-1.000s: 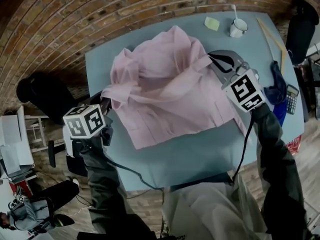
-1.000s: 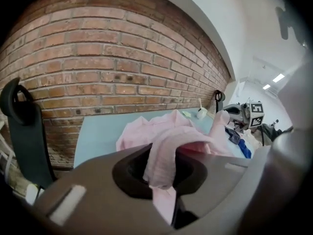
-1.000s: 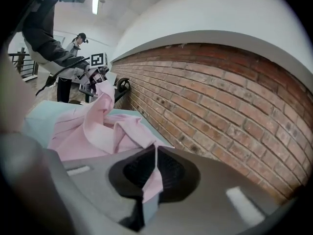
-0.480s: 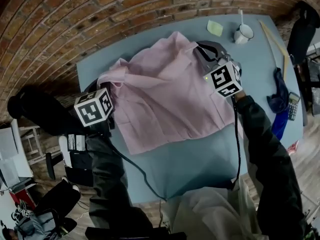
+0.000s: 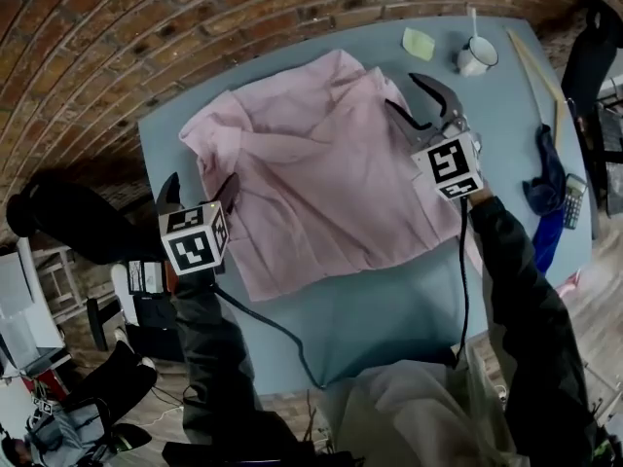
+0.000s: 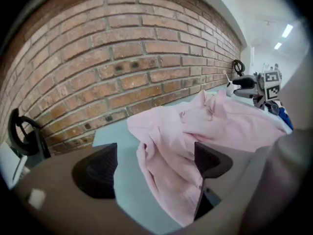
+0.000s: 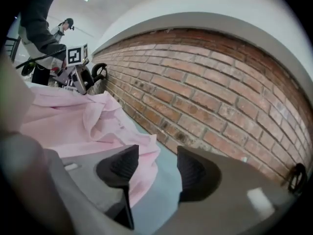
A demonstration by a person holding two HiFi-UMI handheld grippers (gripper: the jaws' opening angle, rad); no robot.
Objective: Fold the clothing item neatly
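A pink shirt (image 5: 321, 168) lies spread on the blue-grey table (image 5: 389, 300), its far edge rumpled near the brick wall. At the shirt's left edge, my left gripper (image 5: 201, 191) has just been opening; it stands open, and the left gripper view shows the shirt (image 6: 181, 141) lying loose on the table between the left gripper's (image 6: 154, 165) jaws. My right gripper (image 5: 424, 101) has just been opening too and stands open at the shirt's far right corner. The shirt's edge (image 7: 142, 175) lies by one finger of the right gripper (image 7: 156, 171), with bare table in the gap.
A white mug (image 5: 474, 58) with a spoon and a green pad (image 5: 418, 44) sit at the table's far right. A wooden ruler (image 5: 533, 66), a blue cloth (image 5: 545, 178) and a calculator (image 5: 572, 200) lie along the right edge. The brick wall (image 5: 195, 27) runs behind.
Both grippers were shut on the shirt's side edges and came down with it; now both are open and the cloth rests flatter on the table.
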